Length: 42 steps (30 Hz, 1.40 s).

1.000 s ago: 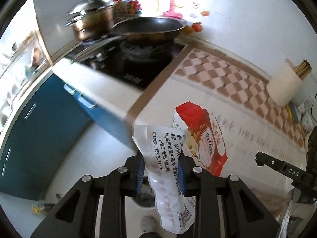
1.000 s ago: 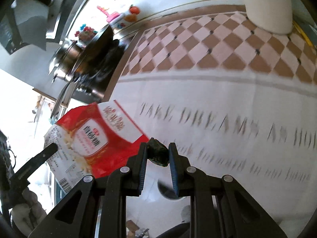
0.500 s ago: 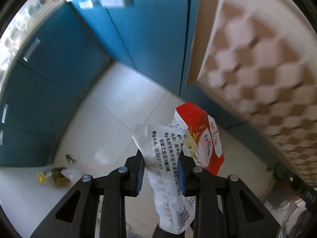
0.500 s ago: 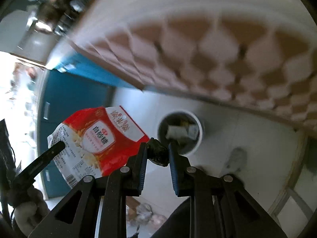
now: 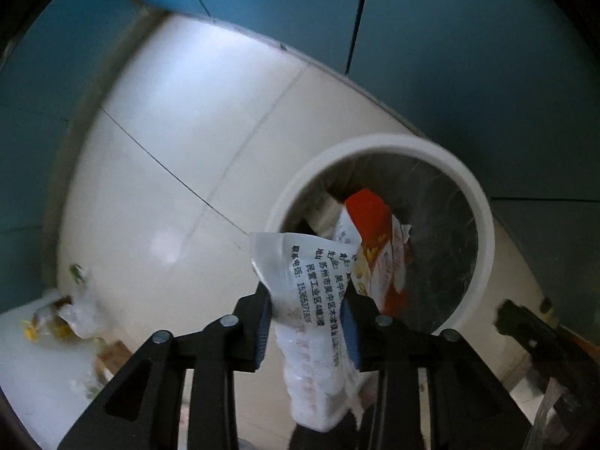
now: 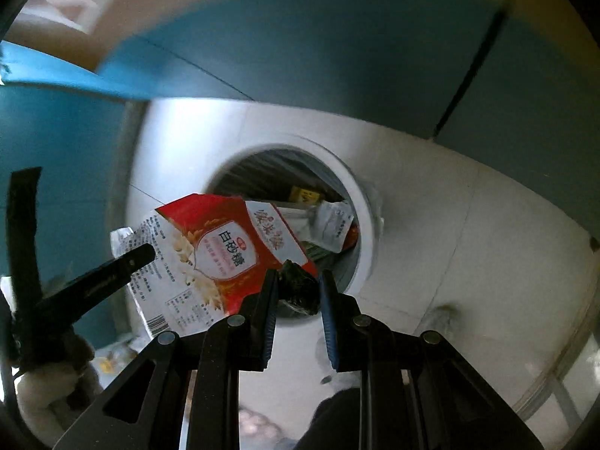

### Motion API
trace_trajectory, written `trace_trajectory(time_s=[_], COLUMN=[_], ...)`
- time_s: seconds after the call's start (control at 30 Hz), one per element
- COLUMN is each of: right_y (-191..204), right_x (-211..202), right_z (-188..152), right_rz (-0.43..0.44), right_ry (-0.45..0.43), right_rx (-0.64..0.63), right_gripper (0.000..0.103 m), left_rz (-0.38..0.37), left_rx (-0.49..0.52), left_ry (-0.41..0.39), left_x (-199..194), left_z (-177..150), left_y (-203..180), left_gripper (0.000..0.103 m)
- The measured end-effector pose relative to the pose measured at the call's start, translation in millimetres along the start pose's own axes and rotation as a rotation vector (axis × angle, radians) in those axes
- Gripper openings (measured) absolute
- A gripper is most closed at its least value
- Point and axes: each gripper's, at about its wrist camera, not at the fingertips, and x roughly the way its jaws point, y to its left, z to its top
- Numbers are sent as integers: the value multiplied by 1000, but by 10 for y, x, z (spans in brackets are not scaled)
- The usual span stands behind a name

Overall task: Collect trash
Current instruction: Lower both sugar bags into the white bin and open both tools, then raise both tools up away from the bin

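Left wrist view: a second ago this camera faced the stove and counter; now it looks straight down at the white bin (image 5: 483, 202) on the pale floor (image 5: 168, 150) by the blue cabinets (image 5: 450, 56). The left gripper (image 5: 307, 322) has just been opening, with the sugar bag (image 5: 315, 300) between its jaws, dangling over the bin's near rim, so release looks under way. Right wrist view: counter gone here too, and the bin (image 6: 360, 206) with wrappers inside sits dead ahead. The right gripper (image 6: 298, 292) is unchanged, narrowly parted and clamped on a dark crumpled scrap (image 6: 298, 285) above the rim. The sugar bag (image 6: 210, 255) hangs left. Both pieces look ready to drop.
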Motion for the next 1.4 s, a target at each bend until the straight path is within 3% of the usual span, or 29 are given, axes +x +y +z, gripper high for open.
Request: trace_trajectory(time_s=[0.07,0.1,0.13,0.2,0.27,0.3,0.37,0.53,0.67,0.97,1.1,1.23,1.4], right_y=[-31,-41,-48,-37,-3,23,113,400,611,1014,1180,1322,1501], right_x=[215,340,432,501,470,422,242,-431,-1159,-3176,-4074,-4726,-5504], right_z=[38,51,55,54,-11,-25,-62,-192,-377,-904,-1160,-1367,-1589], right_rz=[-14,-21,-27,-44,-49,-52,-55,-122,-156,-184,-164,-148,-99], right_ry=[22,45,63,80,83,77,60,16,-14,-100,-136,-179,-244], right_rx=[-9,-16,-18,-24,-37,-44,-73,-140,-186,-222,-216,-229,-255], right_gripper=[23,23,24,30,55,59,75,102,103,103,103,103,103], left_rz=[-14,-12,-7,0,-8,0,21,44,63,1,-56,-91,-151], left_rx=[-23,-26,-30,-37,-43,-45,-39,-19,14,33,30,49,58], left_ry=[13,10,0,-31,-51,-56,-89,-144,-204,-275,-285,-342,-375], left_x=[59,33,-12,-182,-359,-455,-740,-1572,-2409,-4124,-4603,-5196,-5656], left_z=[-41,-44,-68,-107,-129,-142,-192,-440,-750,-1459,-1621,-1839,-2013], left_y=[59,75,93,111,155,171,189,258,286,282,258,242,245], left_gripper=[37,47,68,90,97,100,100,100,100,100,100,100,100])
